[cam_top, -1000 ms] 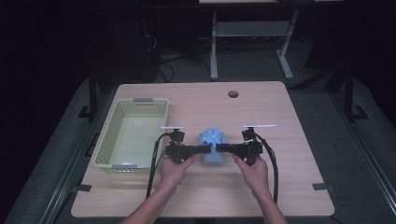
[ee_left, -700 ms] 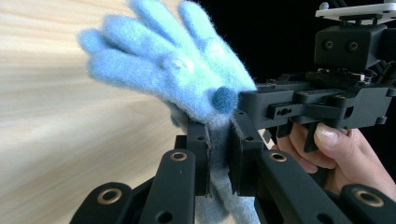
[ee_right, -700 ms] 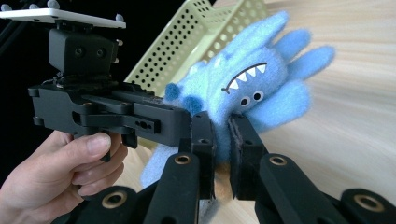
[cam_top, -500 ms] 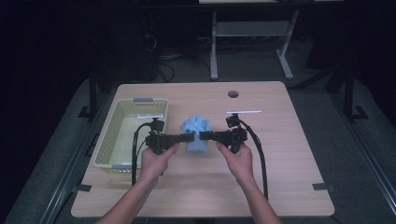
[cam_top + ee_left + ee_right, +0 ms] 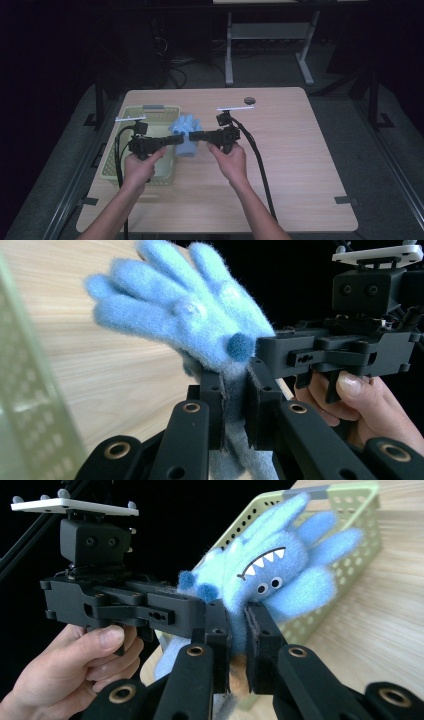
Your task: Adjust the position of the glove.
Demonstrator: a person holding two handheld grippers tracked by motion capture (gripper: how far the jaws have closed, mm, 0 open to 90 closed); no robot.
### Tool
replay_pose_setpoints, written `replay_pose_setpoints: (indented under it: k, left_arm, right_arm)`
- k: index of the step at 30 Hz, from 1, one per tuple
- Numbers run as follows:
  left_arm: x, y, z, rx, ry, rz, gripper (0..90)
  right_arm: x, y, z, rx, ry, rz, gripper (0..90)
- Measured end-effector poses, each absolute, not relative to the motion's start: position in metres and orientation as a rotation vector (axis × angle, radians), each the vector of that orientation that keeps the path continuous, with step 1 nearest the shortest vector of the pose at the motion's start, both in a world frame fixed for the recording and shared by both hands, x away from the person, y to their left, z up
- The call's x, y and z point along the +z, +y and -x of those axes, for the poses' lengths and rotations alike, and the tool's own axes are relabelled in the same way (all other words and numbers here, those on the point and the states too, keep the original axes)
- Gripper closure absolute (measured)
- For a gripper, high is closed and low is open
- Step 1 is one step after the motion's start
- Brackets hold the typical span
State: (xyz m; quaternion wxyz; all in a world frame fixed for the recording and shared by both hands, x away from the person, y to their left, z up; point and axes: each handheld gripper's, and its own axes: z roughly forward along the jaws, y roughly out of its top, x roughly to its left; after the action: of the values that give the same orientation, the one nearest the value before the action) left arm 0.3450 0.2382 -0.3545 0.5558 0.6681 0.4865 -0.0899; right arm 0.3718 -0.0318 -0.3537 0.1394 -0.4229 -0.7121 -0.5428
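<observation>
Here, in the high view, a fluffy blue glove [image 5: 185,136] is held in the air at centre-left of the frame, above the right-hand rim of the pale green perforated basket [image 5: 131,172] that sits on the left part of the wooden table [image 5: 300,165]. The left gripper [image 5: 176,140] reaches in from the left side of the frame and the right gripper [image 5: 196,135] from the right; their tips meet at the glove.

In the left gripper view, the jaws rise from the bottom centre and are closed to a narrow gap on the cuff end of the glove [image 5: 200,325], with fabric pinched between the pads. The glove's fingers spread toward the upper left of that frame. The other gripper's body, held by a hand [image 5: 360,405], occupies the right side and touches the glove.

In the right gripper view, the jaws are likewise nearly closed, clamping the glove [image 5: 270,580] at its lower part. A stitched toothed mouth and two small eyes show on the glove's face. The basket [image 5: 345,510] lies behind it in the upper right. The opposite gripper and its hand [image 5: 75,665] fill the left side.
</observation>
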Motion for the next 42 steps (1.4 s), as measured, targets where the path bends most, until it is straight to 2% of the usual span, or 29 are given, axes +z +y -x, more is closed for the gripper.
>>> replay_pose_setpoints:
  k: [27, 42]
  left_arm:
    - [-0.342, 0.308, -0.345, -0.126, 1.218, -1.551, 80.3]
    - [-0.354, 0.334, -0.349, -0.126, 1.276, -1.54, 80.3]
  right_arm:
    - [-0.343, 0.047, -0.391, -1.548, -2.068, 1.151, 82.0]
    - [-0.356, 0.076, -0.402, -1.512, -2.061, 1.144, 82.0]
